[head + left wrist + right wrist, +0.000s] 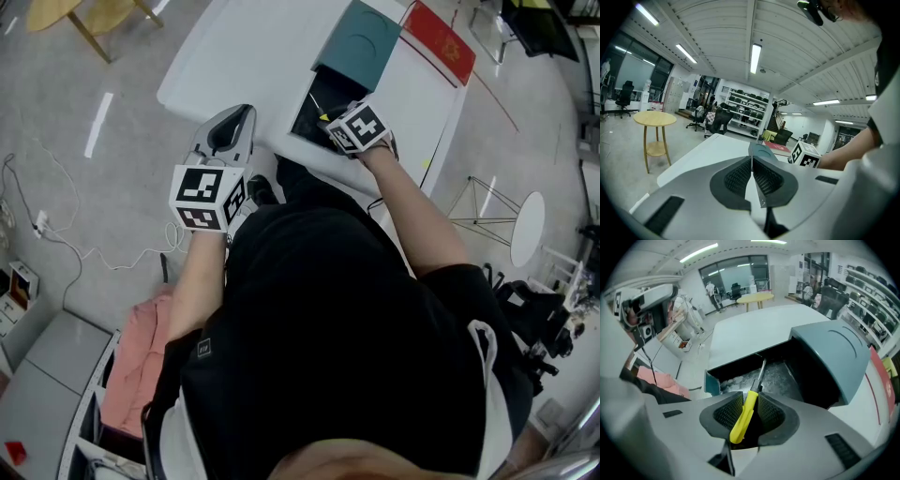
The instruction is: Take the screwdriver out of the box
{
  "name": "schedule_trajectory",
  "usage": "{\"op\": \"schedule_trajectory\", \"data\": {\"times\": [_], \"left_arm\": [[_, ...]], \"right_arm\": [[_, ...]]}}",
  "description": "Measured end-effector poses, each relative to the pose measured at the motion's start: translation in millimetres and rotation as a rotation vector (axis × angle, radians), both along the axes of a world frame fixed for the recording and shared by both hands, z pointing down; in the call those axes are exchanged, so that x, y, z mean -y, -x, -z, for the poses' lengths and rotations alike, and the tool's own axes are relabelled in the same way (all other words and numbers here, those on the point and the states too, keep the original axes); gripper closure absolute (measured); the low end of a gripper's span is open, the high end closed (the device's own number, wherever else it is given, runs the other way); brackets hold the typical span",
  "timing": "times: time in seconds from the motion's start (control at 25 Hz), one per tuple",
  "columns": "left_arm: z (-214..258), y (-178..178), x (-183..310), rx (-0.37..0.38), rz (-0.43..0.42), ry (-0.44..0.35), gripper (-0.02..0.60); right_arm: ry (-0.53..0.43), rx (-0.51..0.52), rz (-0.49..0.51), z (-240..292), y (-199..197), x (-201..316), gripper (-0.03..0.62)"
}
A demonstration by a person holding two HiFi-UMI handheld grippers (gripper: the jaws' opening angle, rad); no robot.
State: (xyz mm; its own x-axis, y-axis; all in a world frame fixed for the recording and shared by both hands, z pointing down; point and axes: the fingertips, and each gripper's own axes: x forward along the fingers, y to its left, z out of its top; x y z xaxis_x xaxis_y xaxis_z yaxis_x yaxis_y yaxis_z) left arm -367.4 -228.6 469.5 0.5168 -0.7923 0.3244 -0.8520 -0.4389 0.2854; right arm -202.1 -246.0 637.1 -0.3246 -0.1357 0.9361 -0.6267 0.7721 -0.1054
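Observation:
The box (723, 366) stands open on the white table (244, 56), its teal lid (834, 352) tipped back; in the head view the lid (361, 42) lies beyond the dark inside. My right gripper (751, 397) points steeply down into the box, shut on the screwdriver (744, 414). The yellow handle sits between the pads, and the metal shaft runs on toward the box floor. In the head view a bit of yellow (323, 118) shows beside the right gripper's marker cube (359, 128). My left gripper (751, 160) is shut and empty, held near the table's near edge (239, 117).
A red sheet (441, 42) lies on the table beyond the box. A round wooden table (655, 118) stands off to the left. On the floor are white cables (56, 239) and a pink cloth (136, 361). A small white round stand (528, 228) is at the right.

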Motion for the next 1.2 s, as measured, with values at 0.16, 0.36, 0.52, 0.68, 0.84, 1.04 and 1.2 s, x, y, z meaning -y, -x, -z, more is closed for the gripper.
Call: {"op": "schedule_trajectory", "data": {"times": [0.16,0.36,0.52,0.68,0.84,1.04,1.2], "left_arm": [[2,0,-11,-0.004,-0.011,-0.003,0.561],[7,-2,-24,-0.009,-0.027,-0.015,0.561],[10,-4,-31,-0.014,-0.036,-0.016,0.561],[13,-7,-37,-0.024,-0.042,-0.022,0.561],[14,-6,-38,-0.029,-0.04,-0.02,0.561],[11,-10,-36,-0.025,-0.041,-0.012,0.561],[12,-25,-33,-0.02,-0.041,-0.008,0.561]], "right_arm": [[-0.04,0.051,-0.065,10,-1,2,0.487],[-0.072,0.119,-0.141,27,-2,2,0.505],[-0.111,0.164,-0.189,43,-5,4,0.507],[-0.139,0.202,-0.218,51,-13,5,0.508],[-0.14,0.218,-0.232,58,-17,5,0.508],[-0.147,0.227,-0.237,64,-27,4,0.508],[-0.136,0.221,-0.233,61,-45,0,0.508]]}}
